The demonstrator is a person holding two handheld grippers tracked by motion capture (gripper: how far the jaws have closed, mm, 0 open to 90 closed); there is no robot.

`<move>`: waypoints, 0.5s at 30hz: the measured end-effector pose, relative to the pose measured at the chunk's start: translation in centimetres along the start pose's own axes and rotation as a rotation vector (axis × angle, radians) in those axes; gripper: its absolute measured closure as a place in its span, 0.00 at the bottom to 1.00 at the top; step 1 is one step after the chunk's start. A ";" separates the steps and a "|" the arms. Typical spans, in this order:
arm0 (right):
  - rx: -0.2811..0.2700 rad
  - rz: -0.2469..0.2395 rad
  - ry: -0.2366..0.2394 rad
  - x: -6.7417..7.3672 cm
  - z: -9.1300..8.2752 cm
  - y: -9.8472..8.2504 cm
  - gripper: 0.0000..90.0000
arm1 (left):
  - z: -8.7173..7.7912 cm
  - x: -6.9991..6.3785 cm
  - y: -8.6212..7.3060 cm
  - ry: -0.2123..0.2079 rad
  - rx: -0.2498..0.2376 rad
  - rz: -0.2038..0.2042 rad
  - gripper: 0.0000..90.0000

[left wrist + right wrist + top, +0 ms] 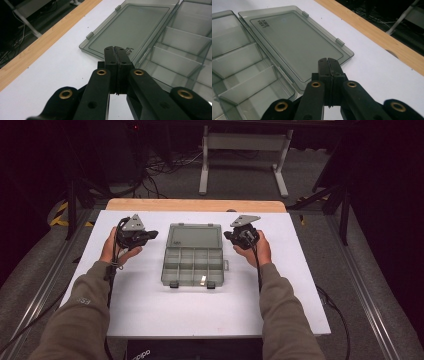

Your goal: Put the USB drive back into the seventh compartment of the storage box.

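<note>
Translucent grey compartment organizer box lies open at the middle of the white table top, and everything else is placed against it. Its lid is folded flat back onto the table on the far side of the box, away from the person; the divided tray is on the near side. Two dark latches sit on the tray's near edge. The compartments appear empty, though a small pale glint in one near cell cannot be identified.

Left gripper is held just left of the lid, apart from the box, with the left hand wrapped around its body. In the left gripper view the jaws are pressed together with nothing between them, the tips pointing toward the lid's corner.

Right gripper is held just right of the lid, apart from the box, in the right hand. In the right gripper view its jaws are likewise together and hold nothing.

A strip of bare wood runs along the table's far edge beyond the lid.
</note>
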State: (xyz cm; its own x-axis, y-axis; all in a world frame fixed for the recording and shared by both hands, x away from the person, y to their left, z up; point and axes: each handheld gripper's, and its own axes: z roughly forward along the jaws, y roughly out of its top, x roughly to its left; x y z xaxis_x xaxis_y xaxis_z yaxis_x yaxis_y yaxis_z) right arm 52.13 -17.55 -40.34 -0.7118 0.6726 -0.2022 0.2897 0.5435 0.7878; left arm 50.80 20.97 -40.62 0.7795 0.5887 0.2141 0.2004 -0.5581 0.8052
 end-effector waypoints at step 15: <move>0.051 0.023 -0.006 -0.6 1.7 0.6 1.00 | 2.1 0.9 0.5 -0.006 0.033 -0.008 1.00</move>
State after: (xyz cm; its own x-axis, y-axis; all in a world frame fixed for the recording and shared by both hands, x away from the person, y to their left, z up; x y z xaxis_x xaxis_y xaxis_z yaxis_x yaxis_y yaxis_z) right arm 53.82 -16.81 -40.70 -0.7007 0.6880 -0.1886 0.3381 0.5530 0.7615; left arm 52.85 19.97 -41.20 0.7815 0.5896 0.2041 0.2261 -0.5725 0.7881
